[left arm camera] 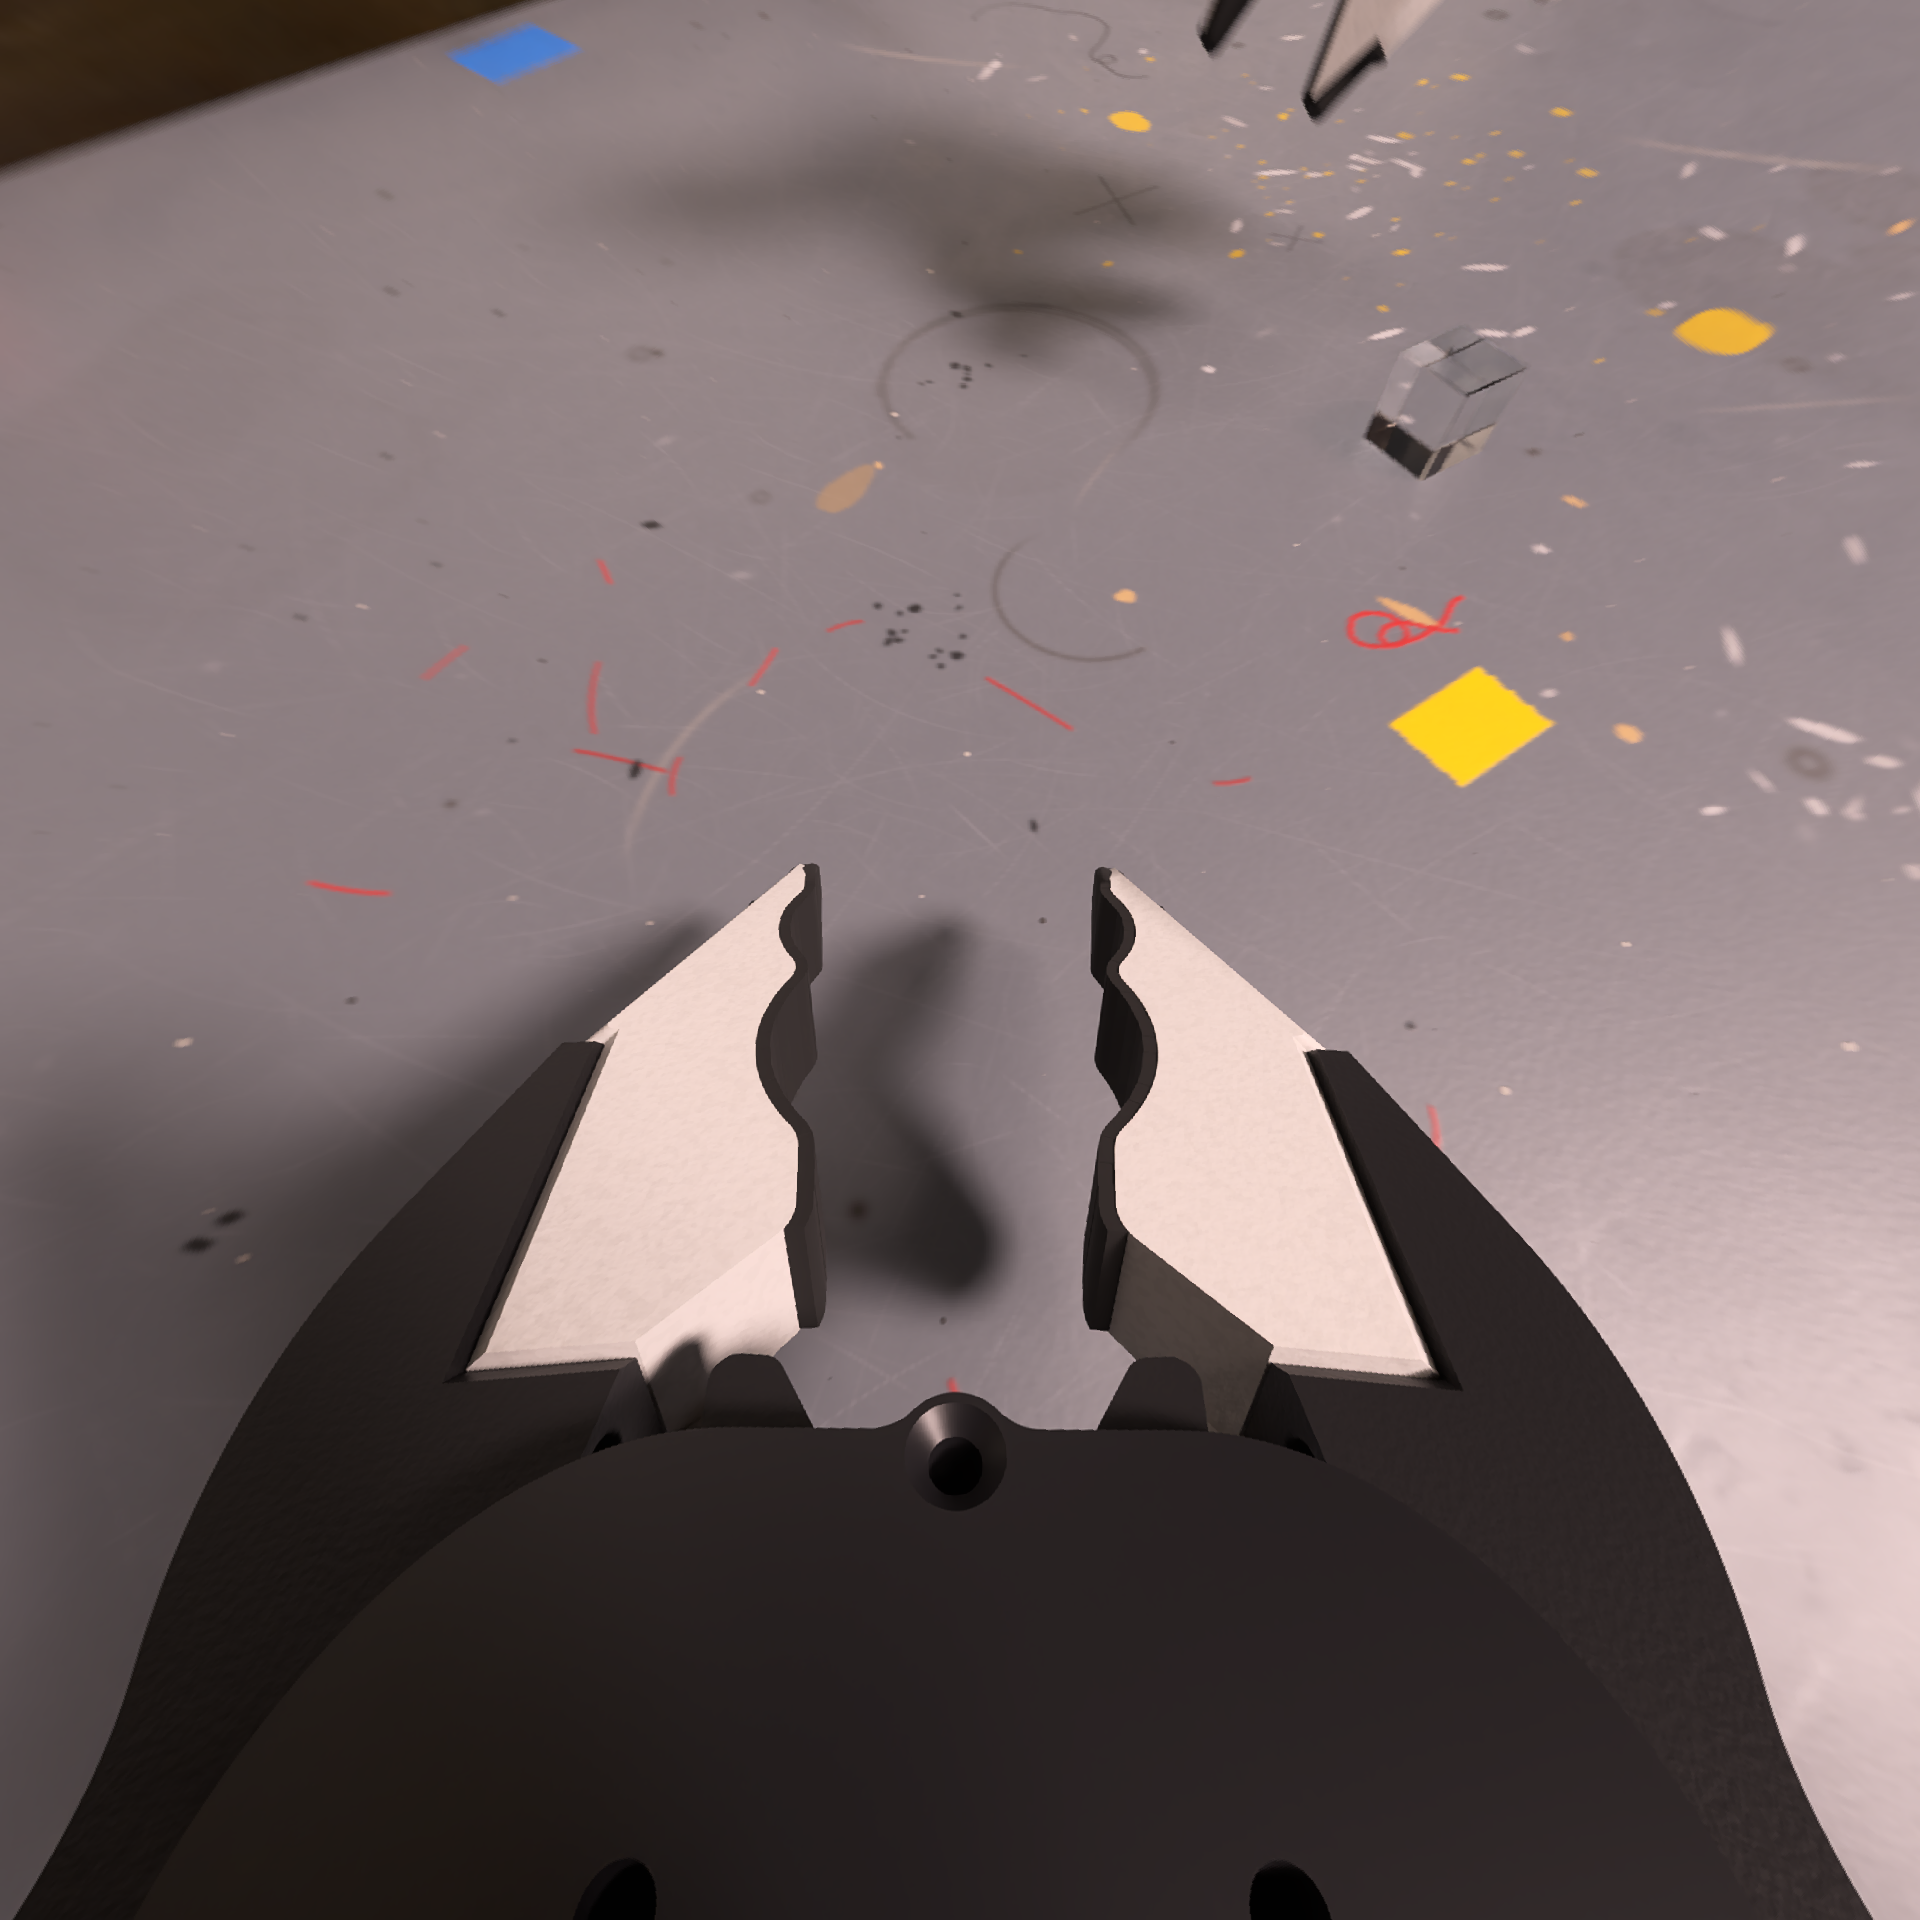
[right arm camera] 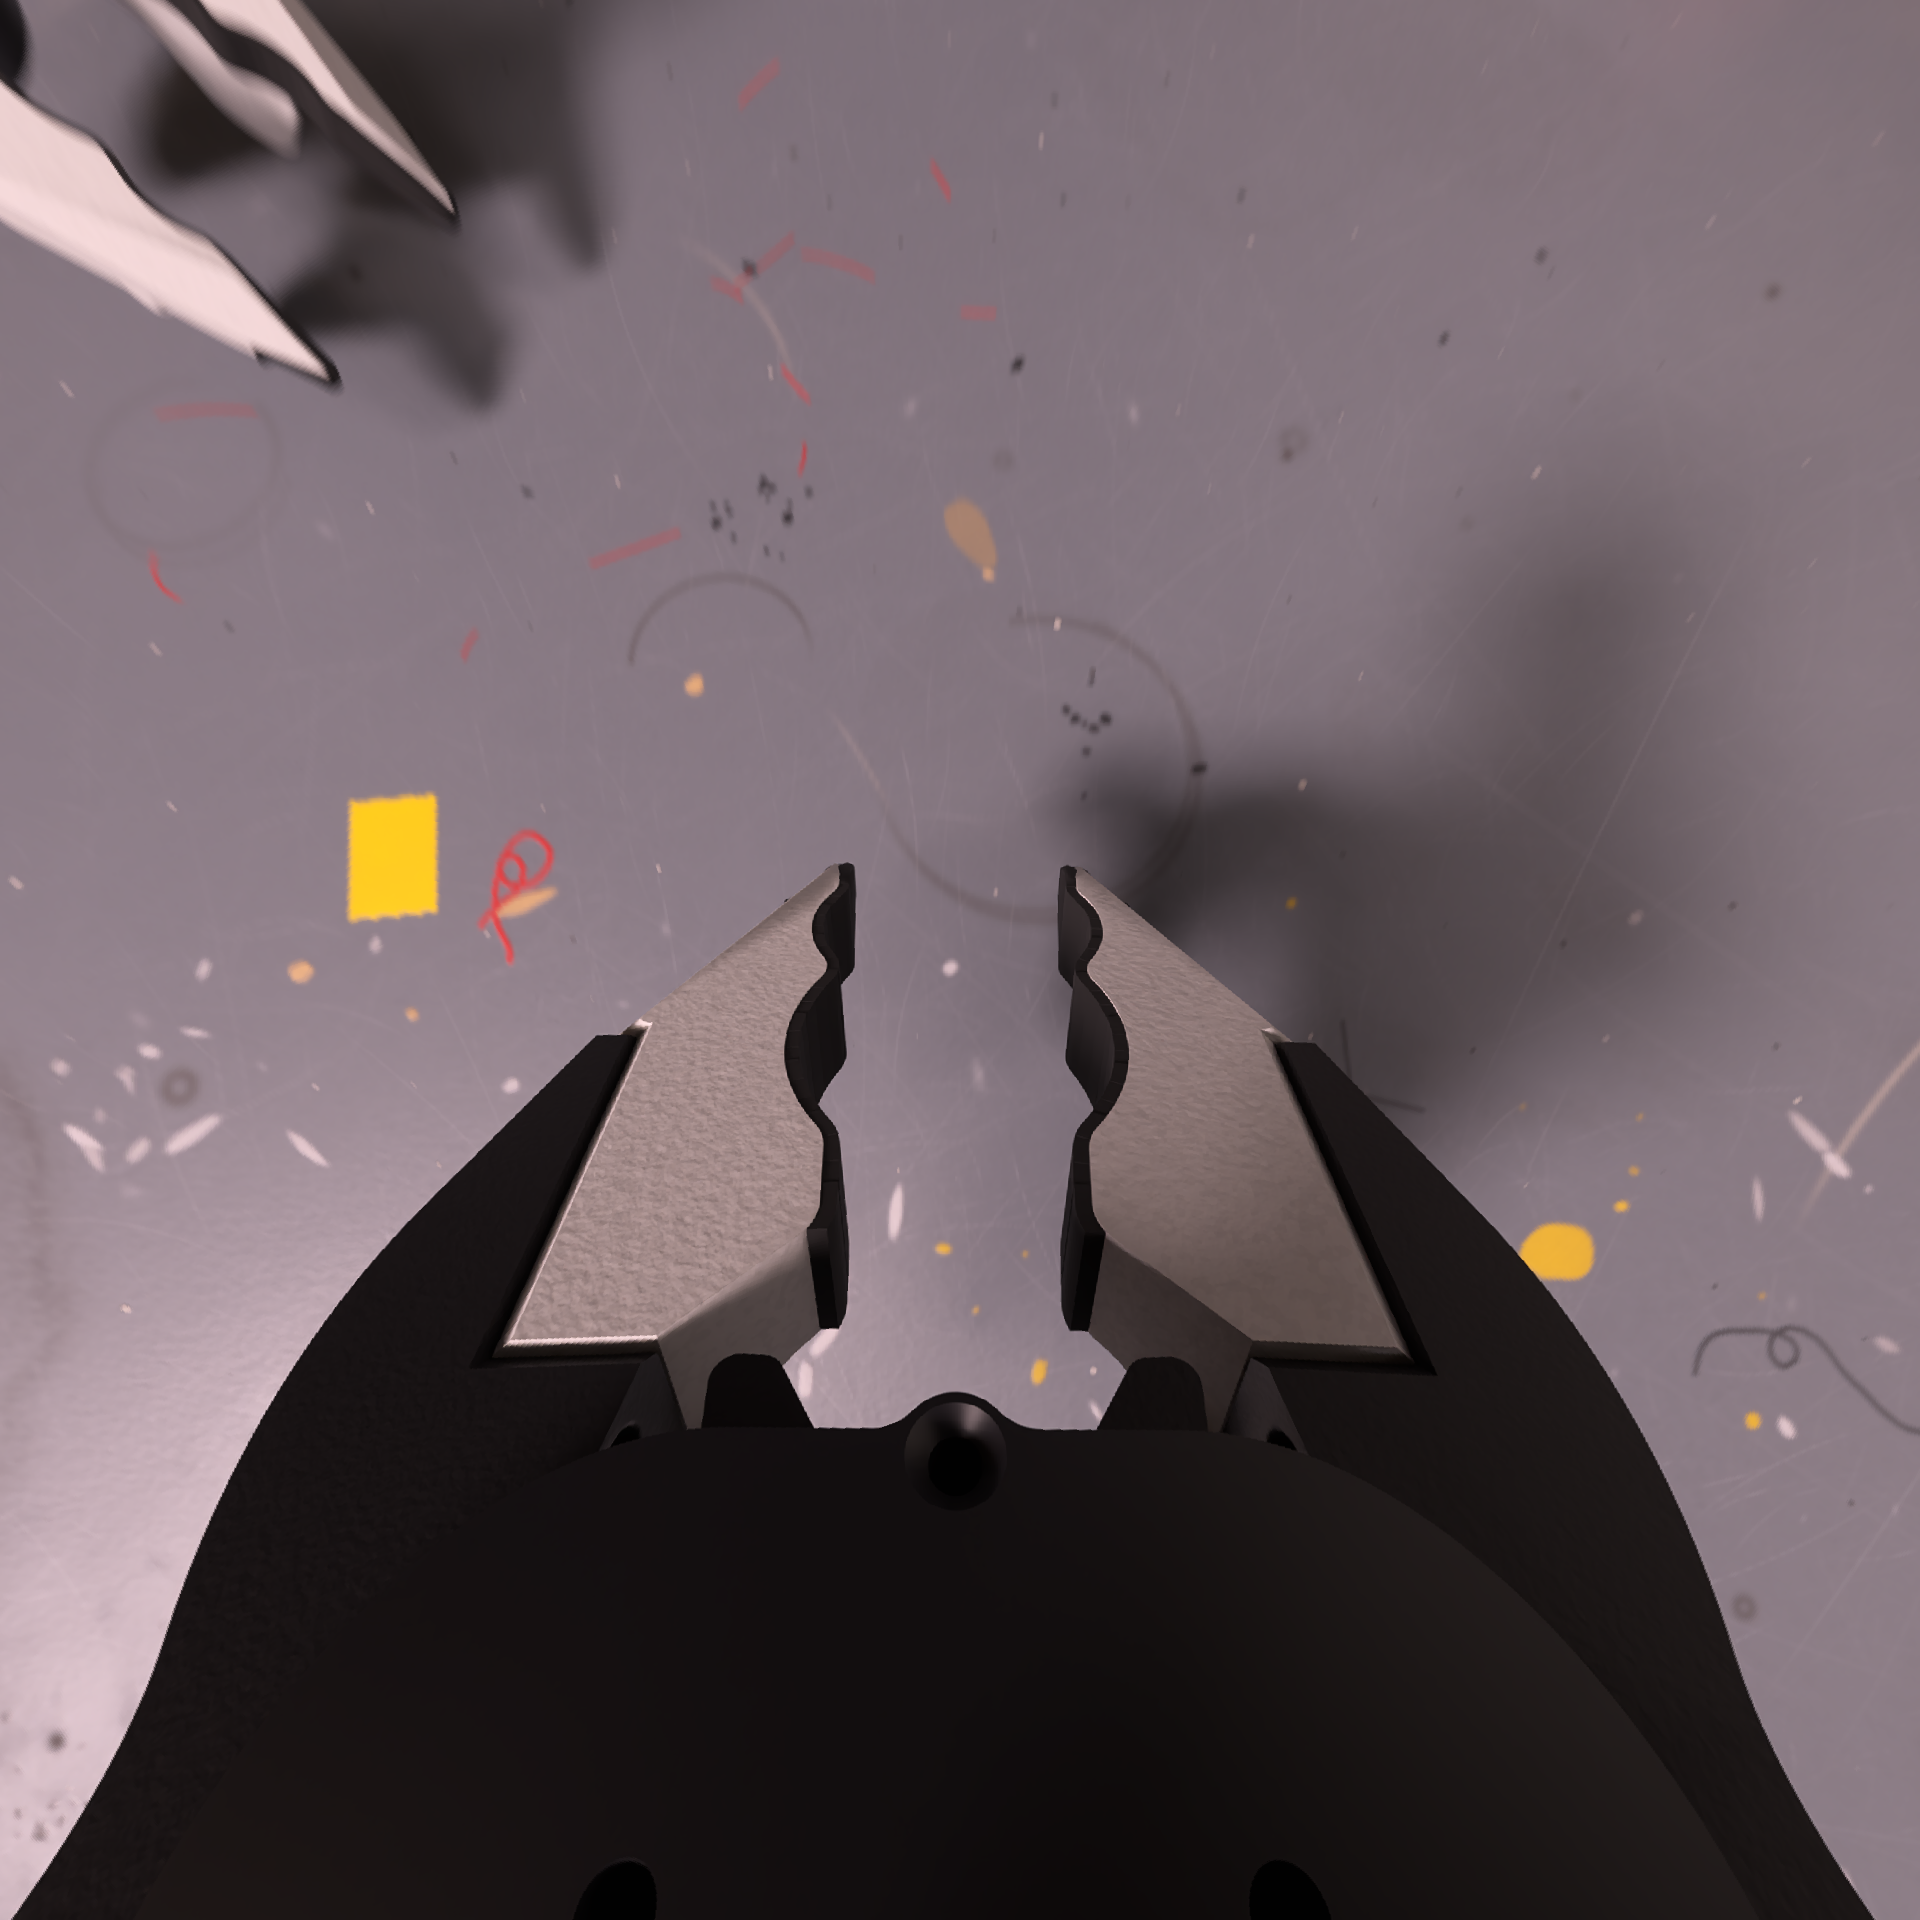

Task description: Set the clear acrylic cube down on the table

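While my left gripper (left arm camera: 956,883) hangs over the grey table (left arm camera: 312,520), its two fingers stand apart with nothing between them, only their own shadow on the scratched, paint-flecked surface below. Off to the far left a blue square (left arm camera: 514,52) lies near the table's edge. Moving right, a yellow square (left arm camera: 1470,725) sits on the surface, and beyond it the clear acrylic cube (left arm camera: 1444,400) rests on the table, tilted cornerwise to my view, touched by neither gripper. Above it, at the top edge, the tips of my right gripper (left arm camera: 1288,57) poke in, well apart from the cube. My right gripper (right arm camera: 956,883) also has its fingers spread and empty; the cube does not show from there.
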Robot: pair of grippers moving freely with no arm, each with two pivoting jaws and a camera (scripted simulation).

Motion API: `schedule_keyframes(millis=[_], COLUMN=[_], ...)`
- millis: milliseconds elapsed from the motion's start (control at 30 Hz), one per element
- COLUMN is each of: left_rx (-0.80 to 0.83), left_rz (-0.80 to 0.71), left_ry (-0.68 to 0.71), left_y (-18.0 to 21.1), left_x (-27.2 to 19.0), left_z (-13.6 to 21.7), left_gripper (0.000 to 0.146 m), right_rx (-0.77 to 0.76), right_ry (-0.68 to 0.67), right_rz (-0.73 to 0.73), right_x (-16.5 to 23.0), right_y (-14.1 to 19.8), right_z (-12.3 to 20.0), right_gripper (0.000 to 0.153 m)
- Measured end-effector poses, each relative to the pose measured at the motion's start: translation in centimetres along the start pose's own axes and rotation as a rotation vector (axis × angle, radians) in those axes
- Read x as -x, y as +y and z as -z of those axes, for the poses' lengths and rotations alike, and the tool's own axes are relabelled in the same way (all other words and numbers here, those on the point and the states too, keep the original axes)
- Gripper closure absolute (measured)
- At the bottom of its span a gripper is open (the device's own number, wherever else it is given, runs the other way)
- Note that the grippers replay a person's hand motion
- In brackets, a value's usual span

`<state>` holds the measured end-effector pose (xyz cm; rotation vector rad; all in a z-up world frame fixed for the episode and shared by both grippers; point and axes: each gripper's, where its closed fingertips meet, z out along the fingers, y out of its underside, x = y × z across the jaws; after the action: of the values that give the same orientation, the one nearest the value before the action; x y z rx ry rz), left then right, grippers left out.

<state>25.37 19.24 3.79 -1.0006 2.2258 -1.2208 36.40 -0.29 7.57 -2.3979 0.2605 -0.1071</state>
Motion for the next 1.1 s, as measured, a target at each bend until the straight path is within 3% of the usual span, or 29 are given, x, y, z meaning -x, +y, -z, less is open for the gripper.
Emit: schedule_keyframes(millis=[200,333,467,700,933,1100], left_rx=[0.071,0.073,0.115,0.124,0.168,0.143], left_rz=[0.067,0.085,0.065,-0.047,-0.21,-0.239], left_ry=[0.071,0.085,0.048,0.053,0.105,0.166], left_y=[0.6,0.6,1.0,0.1,-2.0,-3.2], left_x=[-0.3,-1.0,-0.9,-1.7,-1.4,-1.7], left_z=[-0.7,-0.9,-1.2,-2.3,-4.6,-5.5], left_gripper=[0.092,0.085,0.081,0.077,0.074,0.074], right_rx=[-0.106,-0.098,-0.082,-0.013,0.079,0.175], right_ry=[0.01,0.115,0.097,0.114,0.102,0.067], right_rz=[-0.007,0.049,0.035,-0.05,-0.08,-0.079], right_x=[1.8,2.3,2.7,1.7,-0.8,-1.8], right_y=[-2.1,0.8,4.7,10.4,11.6,12.1], right_z=[4.5,8.3,9.9,8.6,5.0,3.2], right_gripper=[0.116,0.115,0.111,0.106,0.105,0.107])
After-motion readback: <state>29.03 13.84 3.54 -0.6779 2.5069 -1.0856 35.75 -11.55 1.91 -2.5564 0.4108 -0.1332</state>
